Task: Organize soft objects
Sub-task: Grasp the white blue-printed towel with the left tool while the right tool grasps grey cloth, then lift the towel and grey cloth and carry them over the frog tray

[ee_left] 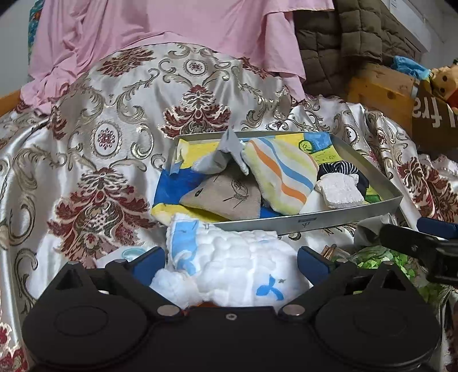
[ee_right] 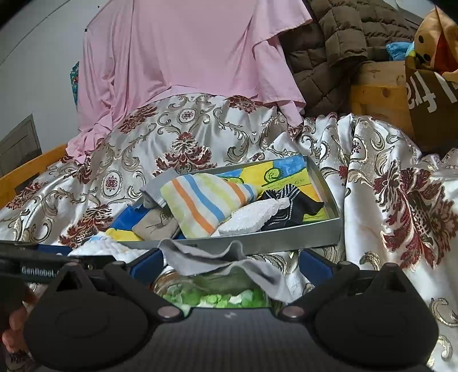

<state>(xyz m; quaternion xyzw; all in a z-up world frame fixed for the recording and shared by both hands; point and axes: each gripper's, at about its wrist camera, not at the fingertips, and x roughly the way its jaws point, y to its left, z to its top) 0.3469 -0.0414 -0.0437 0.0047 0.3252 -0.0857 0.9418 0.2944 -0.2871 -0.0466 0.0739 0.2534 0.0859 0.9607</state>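
Observation:
In the left wrist view my left gripper (ee_left: 230, 259) stands wide open around a puffy white cloth with blue prints (ee_left: 229, 266), which fills the gap between its blue pads. That cloth lies against the front left corner of a metal tray (ee_left: 286, 224). The tray holds a striped yellow, orange and blue cloth (ee_left: 283, 177), a beige cloth (ee_left: 226, 197), a grey cloth (ee_left: 226, 154), a white towel piece (ee_left: 337, 191) and a dark striped sock (ee_left: 340, 168). My right gripper (ee_right: 230, 264) is open over a crumpled grey cloth (ee_right: 217, 257) draped on a glass jar of green bits (ee_right: 217, 299).
A patterned satin bedspread (ee_left: 114, 148) covers the bed, with a pink sheet (ee_left: 171, 25) and a brown quilted jacket (ee_left: 343, 37) behind. A wooden box (ee_right: 377, 97), a lettered brown bag (ee_right: 429, 103) and a plush toy (ee_right: 438, 37) stand at the right. A hand (ee_right: 14, 323) shows at lower left.

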